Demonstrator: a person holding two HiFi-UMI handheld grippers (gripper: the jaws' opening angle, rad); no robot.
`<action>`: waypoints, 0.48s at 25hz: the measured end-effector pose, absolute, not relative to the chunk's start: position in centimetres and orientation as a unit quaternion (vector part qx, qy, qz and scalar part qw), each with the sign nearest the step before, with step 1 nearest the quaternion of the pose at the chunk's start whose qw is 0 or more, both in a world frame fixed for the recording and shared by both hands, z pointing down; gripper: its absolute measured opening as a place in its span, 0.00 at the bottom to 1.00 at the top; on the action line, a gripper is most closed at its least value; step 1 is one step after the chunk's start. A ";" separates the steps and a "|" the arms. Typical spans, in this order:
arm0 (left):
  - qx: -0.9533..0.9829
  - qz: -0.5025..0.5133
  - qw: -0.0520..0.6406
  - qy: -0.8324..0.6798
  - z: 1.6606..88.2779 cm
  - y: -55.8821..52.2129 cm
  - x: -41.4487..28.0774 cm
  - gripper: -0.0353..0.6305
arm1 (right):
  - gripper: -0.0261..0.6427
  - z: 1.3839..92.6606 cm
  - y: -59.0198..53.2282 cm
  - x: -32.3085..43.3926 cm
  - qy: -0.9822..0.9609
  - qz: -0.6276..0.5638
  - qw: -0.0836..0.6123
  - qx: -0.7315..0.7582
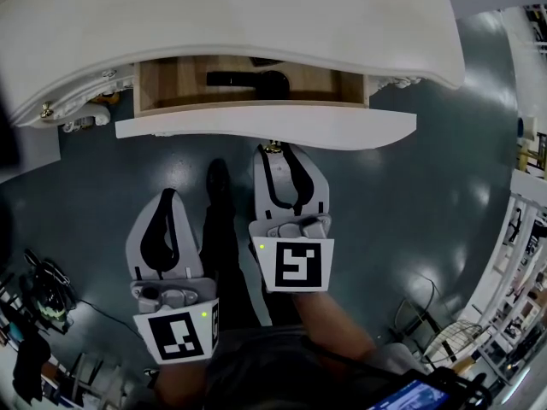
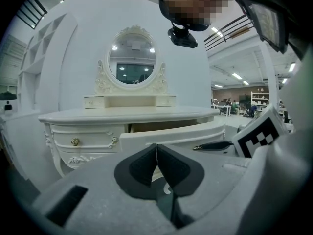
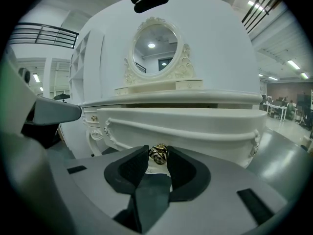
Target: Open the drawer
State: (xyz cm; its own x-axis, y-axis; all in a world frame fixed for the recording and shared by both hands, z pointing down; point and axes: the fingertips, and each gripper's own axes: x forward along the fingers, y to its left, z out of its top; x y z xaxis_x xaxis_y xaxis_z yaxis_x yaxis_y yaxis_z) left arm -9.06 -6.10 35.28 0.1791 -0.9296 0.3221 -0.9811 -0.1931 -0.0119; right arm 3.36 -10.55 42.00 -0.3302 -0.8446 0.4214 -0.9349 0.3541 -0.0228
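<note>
The white dressing table's middle drawer (image 1: 265, 126) stands pulled out, showing a wooden inside with a dark object (image 1: 248, 79) lying in it. My right gripper (image 1: 275, 149) is shut on the drawer's brass knob (image 3: 158, 153), which sits between the two black pads (image 3: 133, 168). My left gripper (image 1: 167, 196) hangs lower and to the left, apart from the drawer, with its jaws shut on nothing. In the left gripper view the pulled-out drawer front (image 2: 171, 134) shows ahead of the closed pads (image 2: 139, 168).
A smaller left drawer with a brass knob (image 2: 75, 142) stays closed. An oval mirror (image 3: 155, 48) stands on the table top (image 1: 256, 15). Dark floor (image 1: 444, 195) lies around me, with shelving (image 1: 521, 289) at the right and cluttered gear (image 1: 43, 314) at the lower left.
</note>
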 end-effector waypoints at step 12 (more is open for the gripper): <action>0.740 0.126 0.076 -0.657 33.9 -3.7 -9.3 0.08 | 0.22 41.6 -8.7 3.3 -0.816 0.127 0.166 0.539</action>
